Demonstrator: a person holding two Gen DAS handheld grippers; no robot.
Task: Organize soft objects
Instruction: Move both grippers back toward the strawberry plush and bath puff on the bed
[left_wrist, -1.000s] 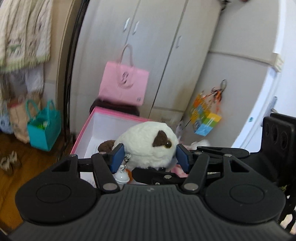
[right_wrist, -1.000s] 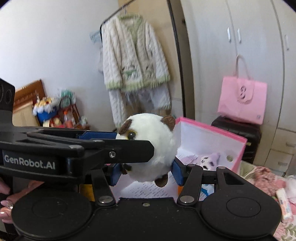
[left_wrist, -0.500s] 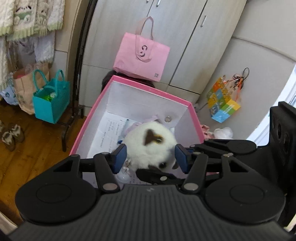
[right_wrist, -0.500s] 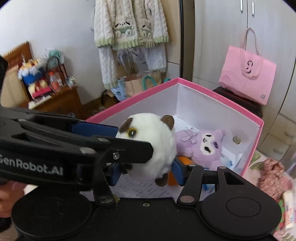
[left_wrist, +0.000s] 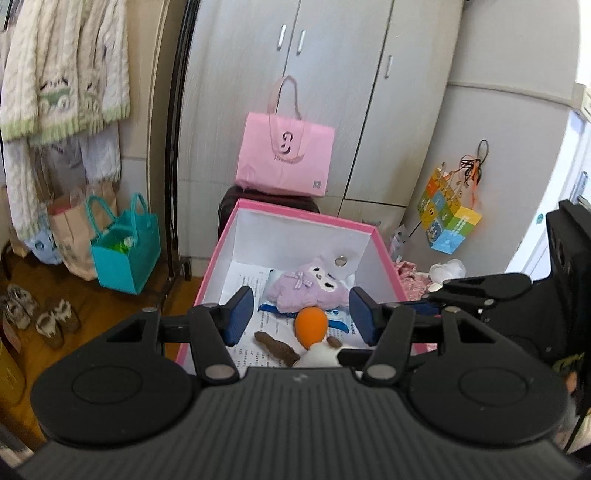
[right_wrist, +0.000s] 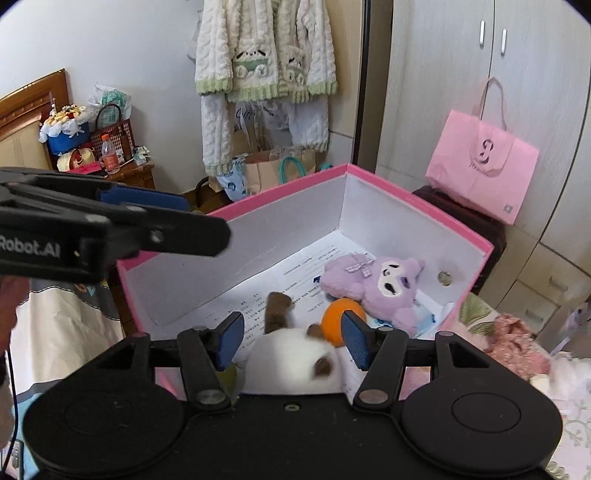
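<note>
Grey cupboard doors (left_wrist: 332, 92) stand behind a pink paper bag (left_wrist: 284, 158) with a curly letter on it. Below sits a pink box (right_wrist: 413, 199) with white walls and printed paper on its floor. A purple plush toy (right_wrist: 373, 288) lies inside, touching an orange ball (right_wrist: 334, 325). A white plush toy (right_wrist: 291, 362) with brown ears lies at the near end. The left hand-held gripper (left_wrist: 301, 314) is wide and holds nothing. The right hand-held gripper (right_wrist: 291, 341) is wide too, above the white toy. "Robot.AI" shows on the left one's side.
</note>
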